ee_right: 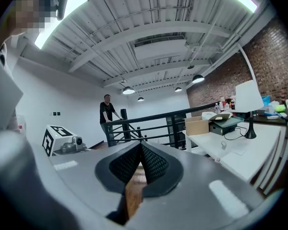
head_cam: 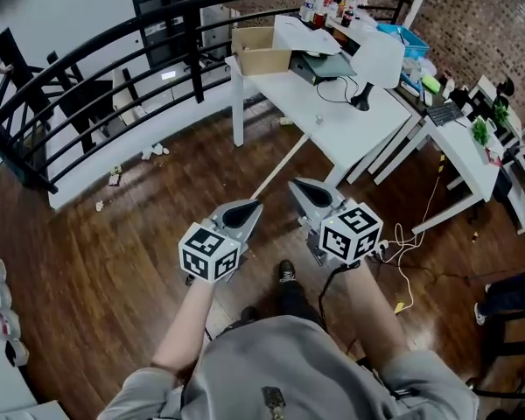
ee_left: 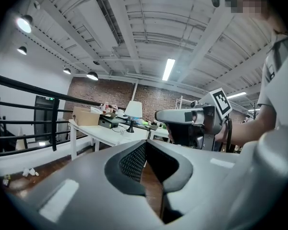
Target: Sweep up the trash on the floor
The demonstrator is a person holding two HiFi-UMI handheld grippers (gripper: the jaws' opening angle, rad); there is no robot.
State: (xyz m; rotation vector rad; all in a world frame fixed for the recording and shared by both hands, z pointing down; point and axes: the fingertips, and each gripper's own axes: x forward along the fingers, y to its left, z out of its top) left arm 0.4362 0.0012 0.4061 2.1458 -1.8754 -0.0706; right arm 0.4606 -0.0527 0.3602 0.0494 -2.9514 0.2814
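Left claw (head_cam: 244, 211) and right claw (head_cam: 307, 191) clenched, empty; trash (head_cam: 154, 150) lies unswept at the floor's (head_cam: 96, 261) edge under the railing (head_cam: 193, 55); sweeping apparently unstarted.

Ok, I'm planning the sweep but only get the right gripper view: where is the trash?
Observer: Small scraps of trash lie on the wooden floor, along the white base under the black railing, left of the white table.
Operator: Does the left gripper hold anything?
Observer: No, the left gripper is shut with nothing between its jaws.
Operator: Anything to trip over?
Observer: A pale cable trails over the floor on the person's right.
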